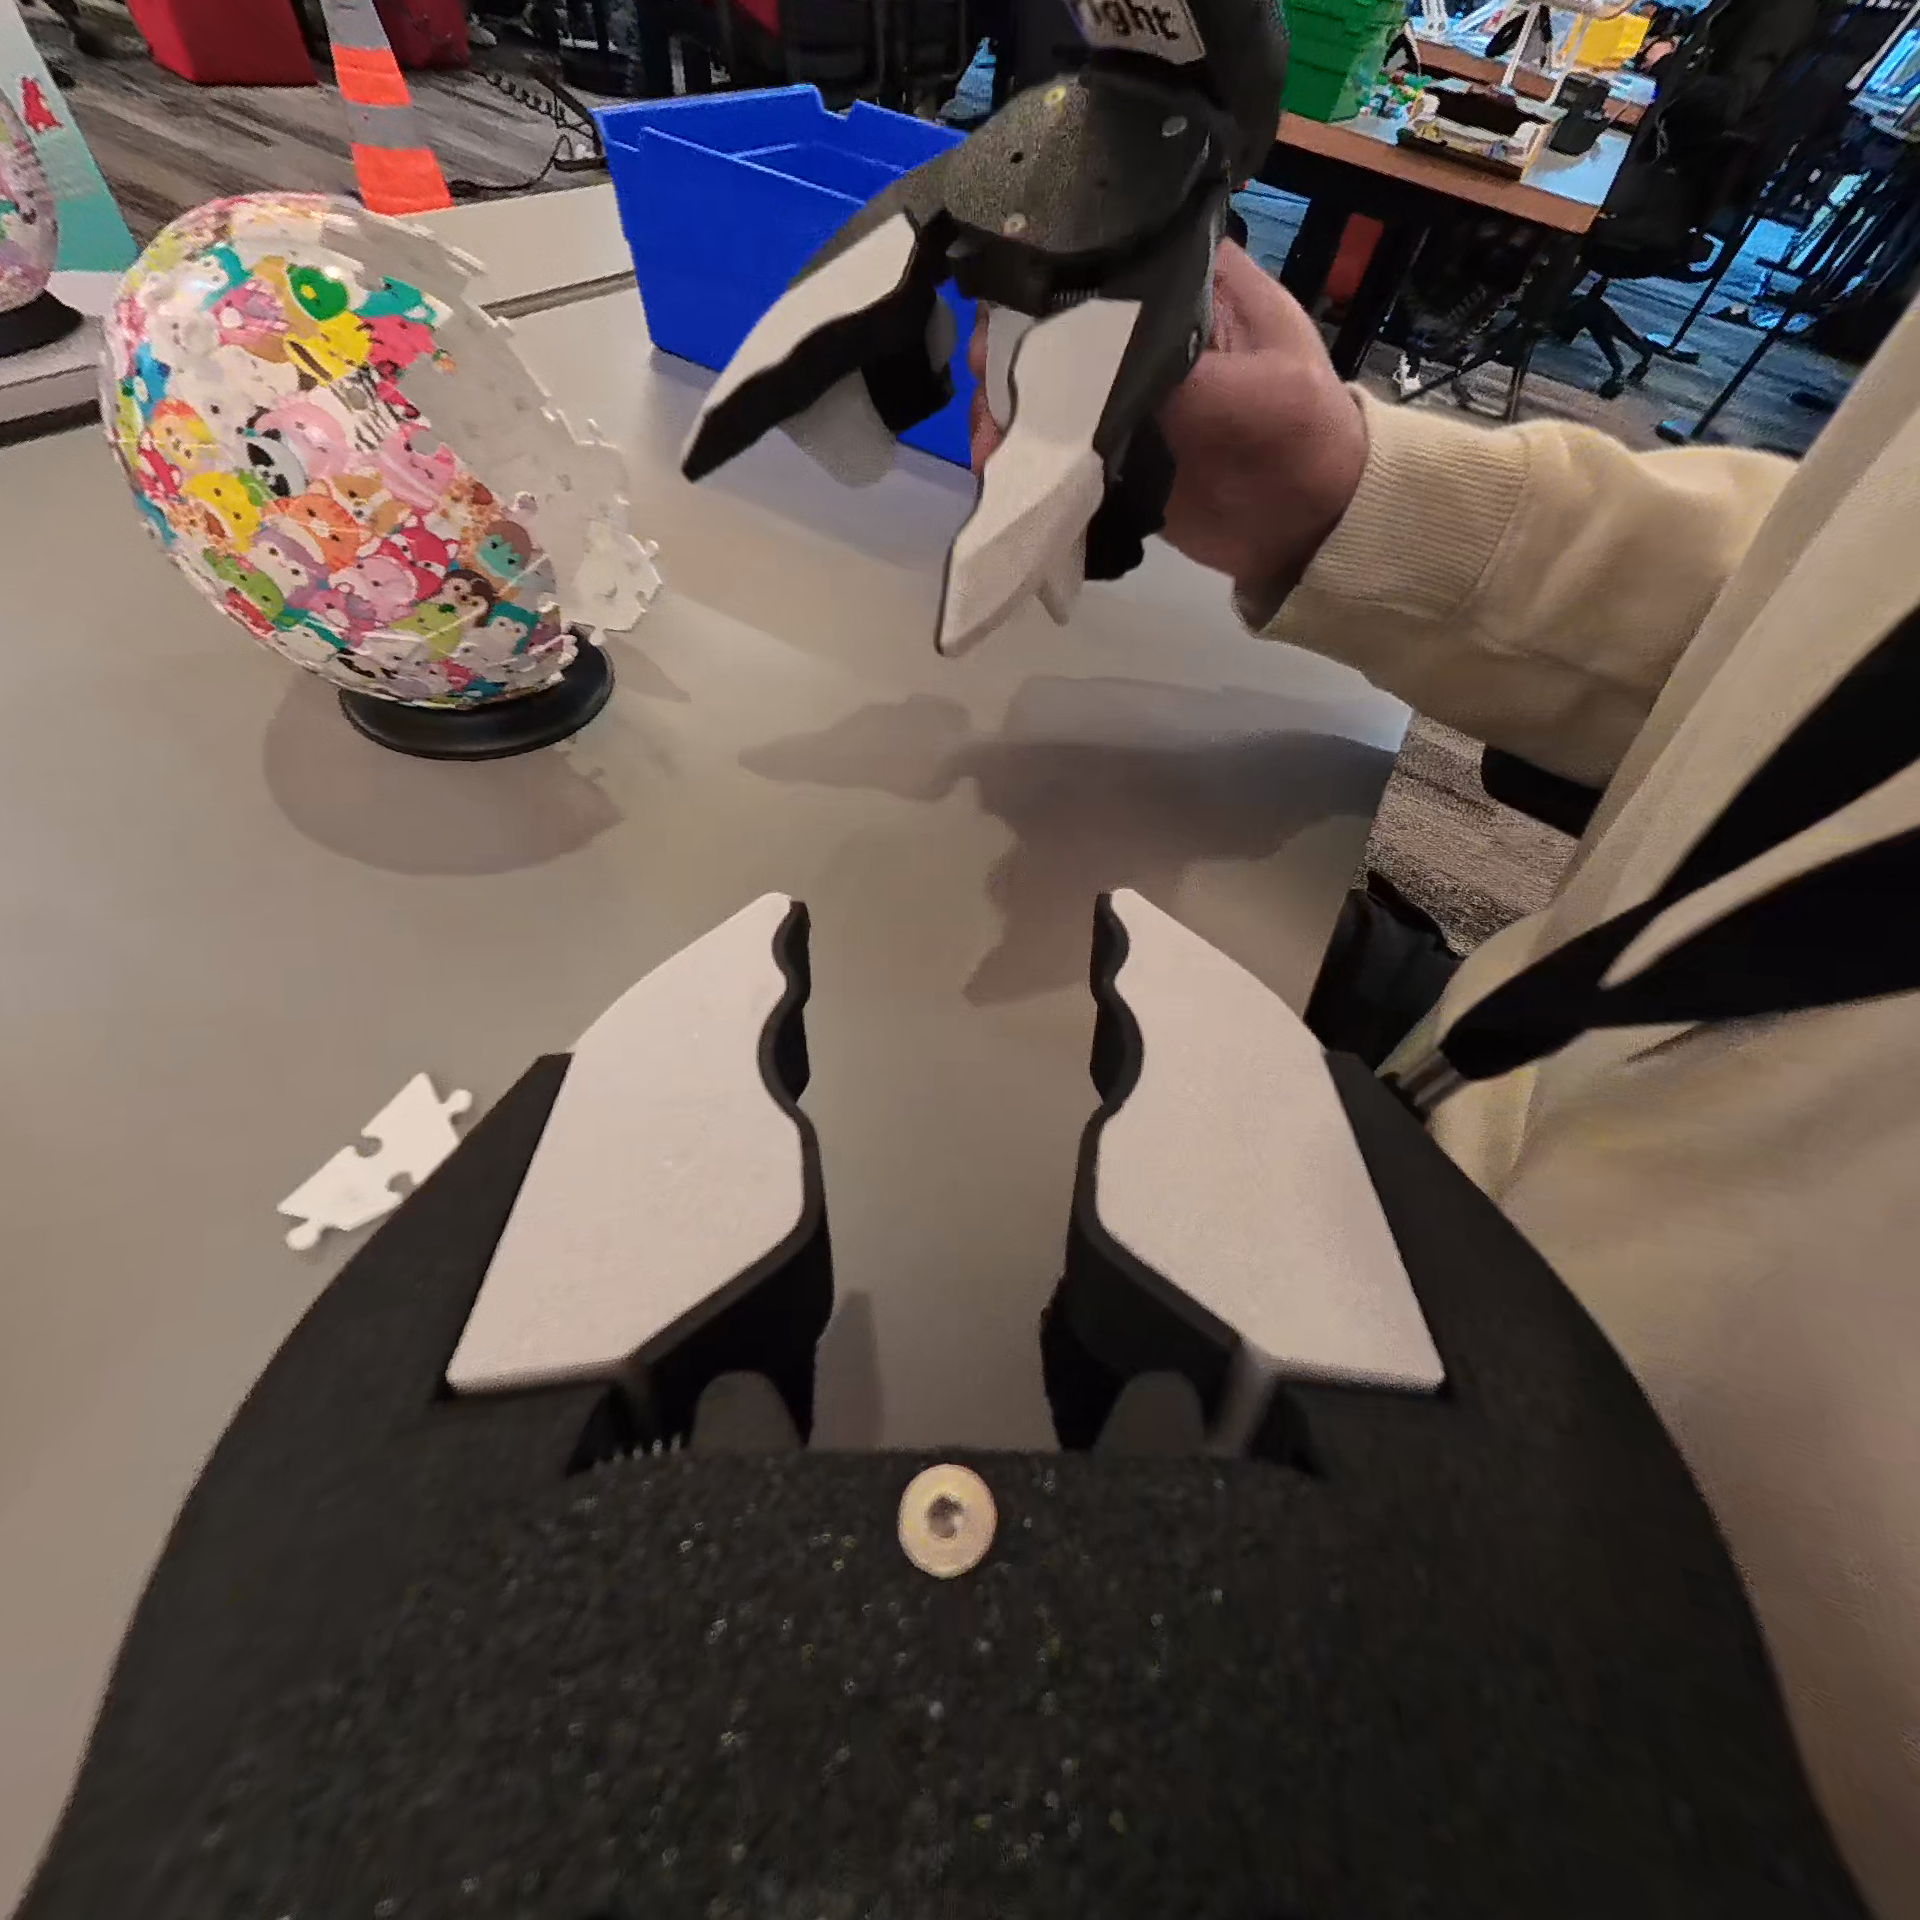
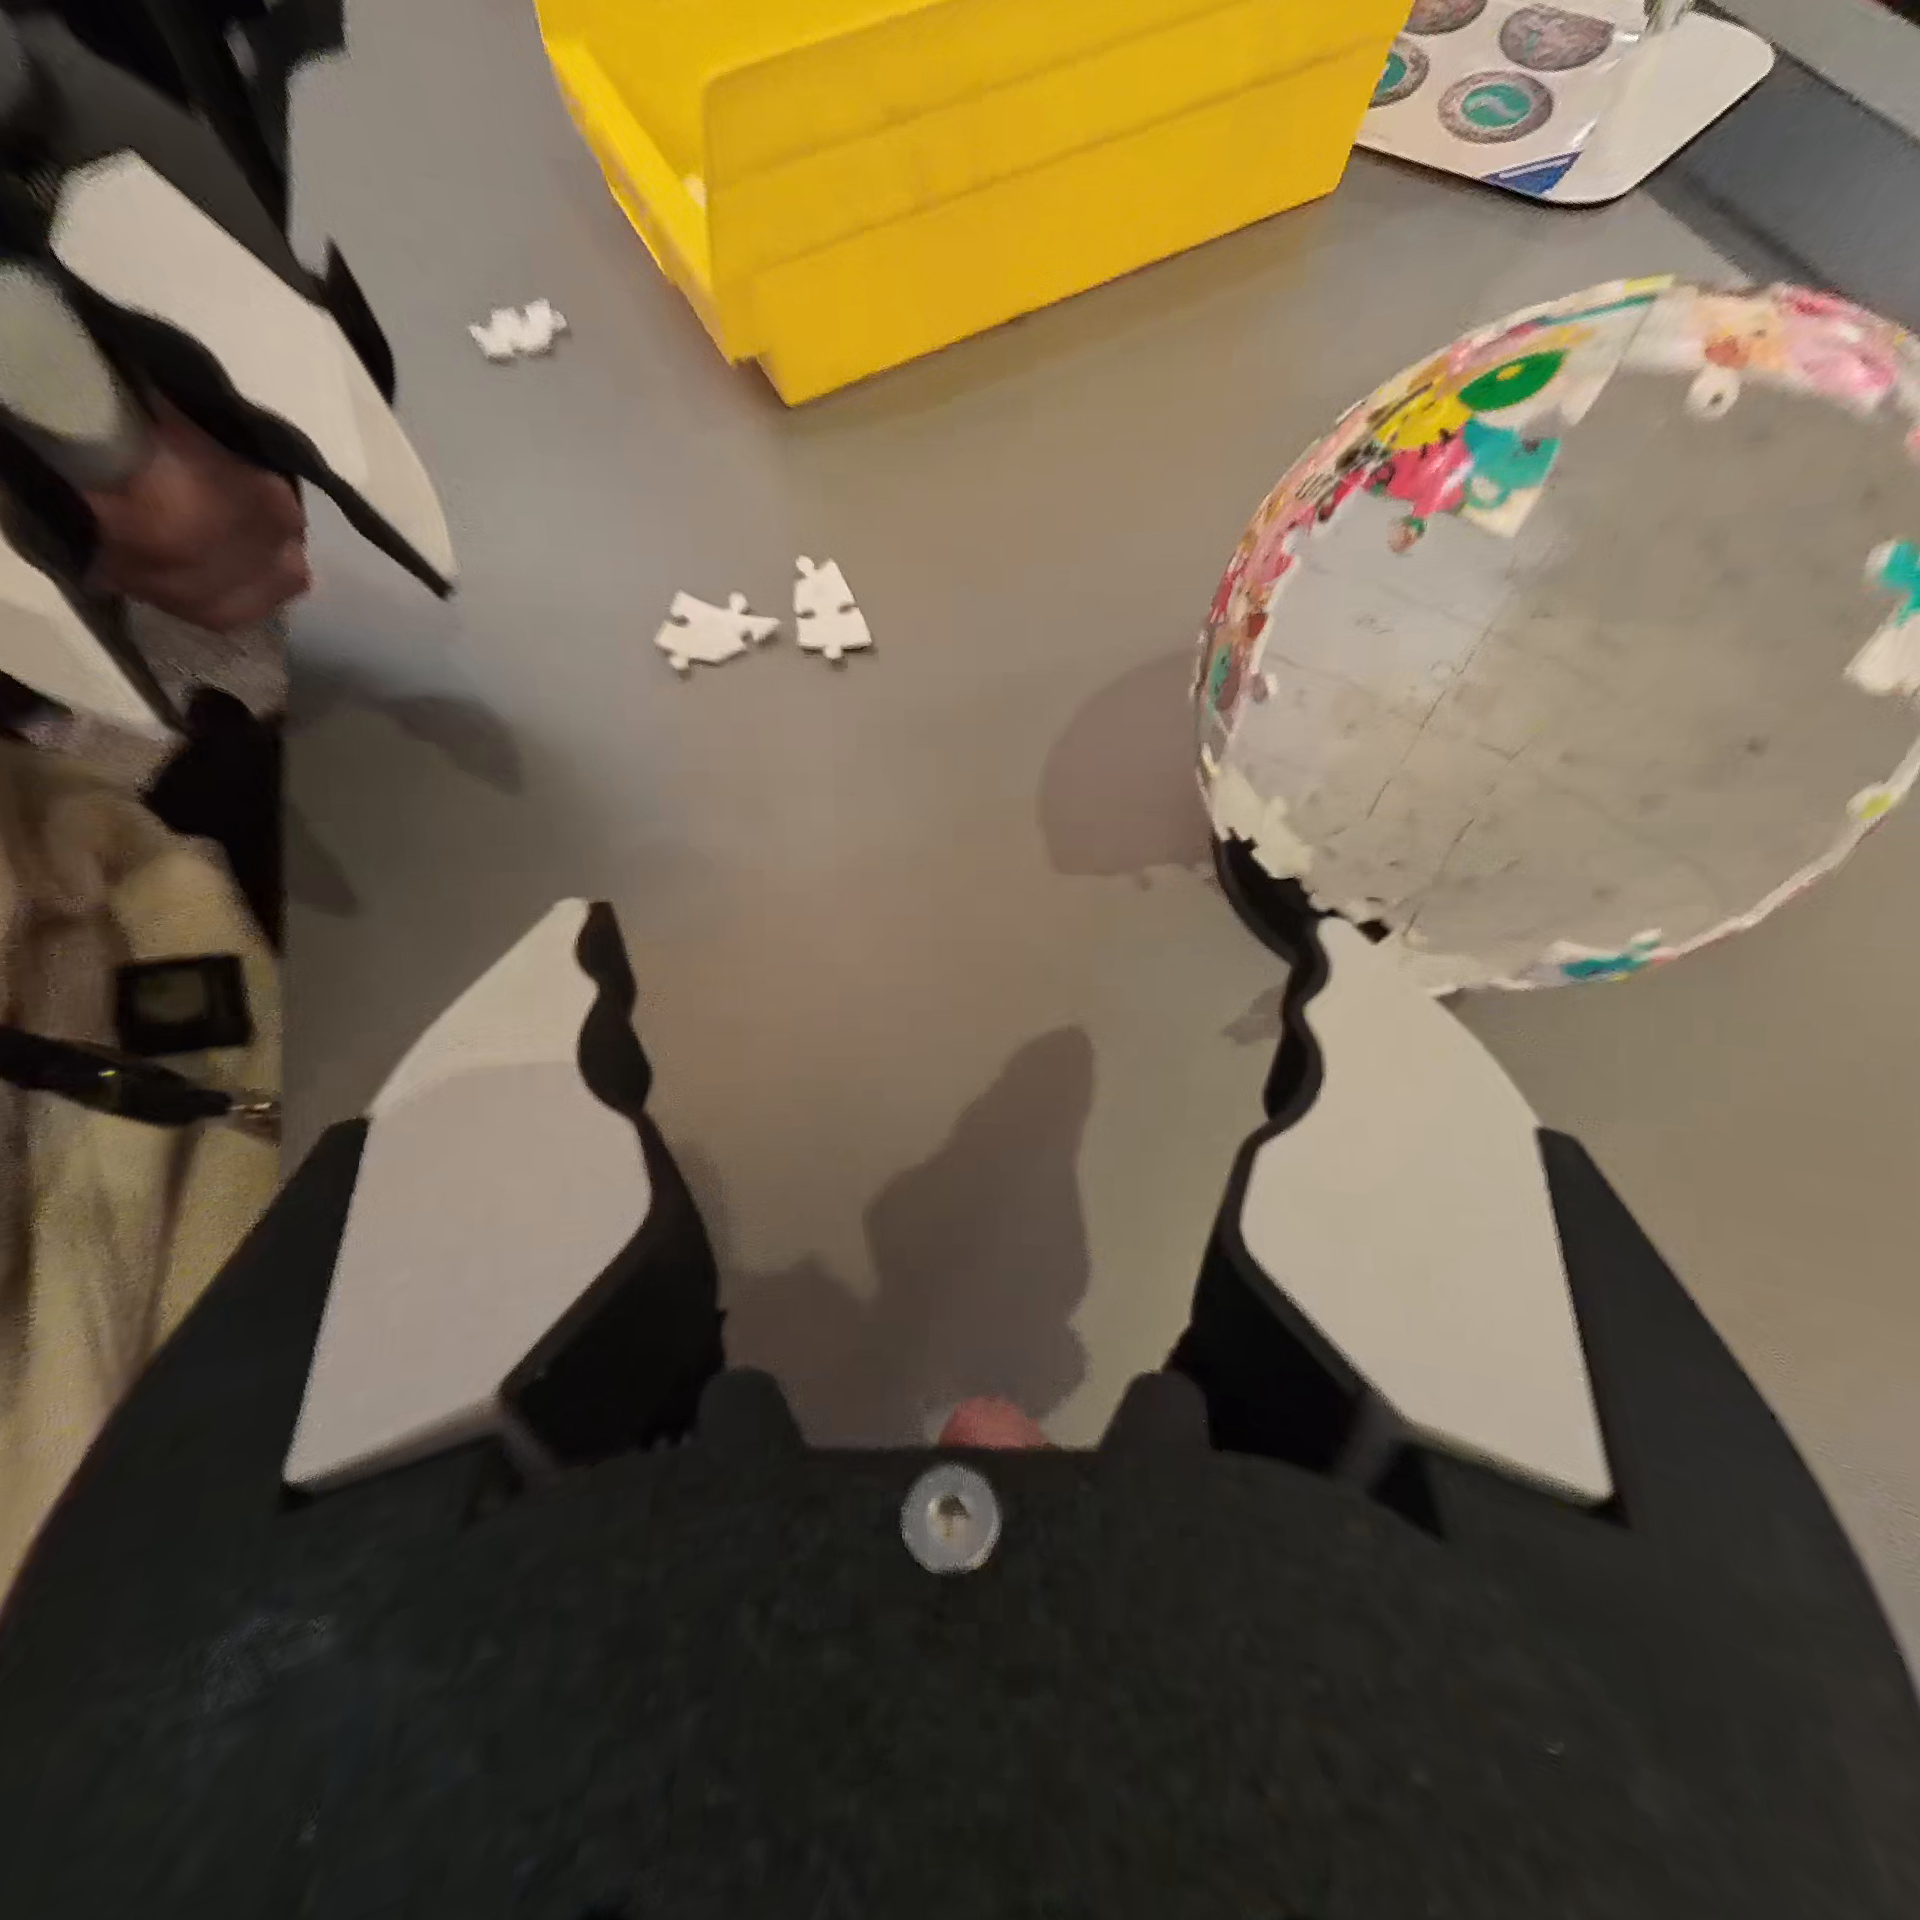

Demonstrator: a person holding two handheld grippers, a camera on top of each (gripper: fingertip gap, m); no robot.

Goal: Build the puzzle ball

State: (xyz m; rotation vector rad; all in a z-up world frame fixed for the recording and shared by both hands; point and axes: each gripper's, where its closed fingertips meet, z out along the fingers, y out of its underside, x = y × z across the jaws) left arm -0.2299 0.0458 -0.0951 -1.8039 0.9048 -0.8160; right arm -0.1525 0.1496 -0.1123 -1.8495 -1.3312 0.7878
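Note:
The partly built puzzle ball is a colourful open shell that leans on a black ring stand at the left. In the right wrist view the ball shows its grey inside, its rim just beyond my right fingertip. White loose pieces lie face down mid-table, and another lies near the yellow bin. A joined pair lies left of my left gripper, which is open and empty over bare table. My right gripper is open wide and empty; it also hangs above the table in the left wrist view.
A blue bin stands at the back and a yellow bin behind the loose pieces. A printed sheet lies beyond the ball. The table edge runs on the right beside the person's cream sleeve. An orange cone stands off the table.

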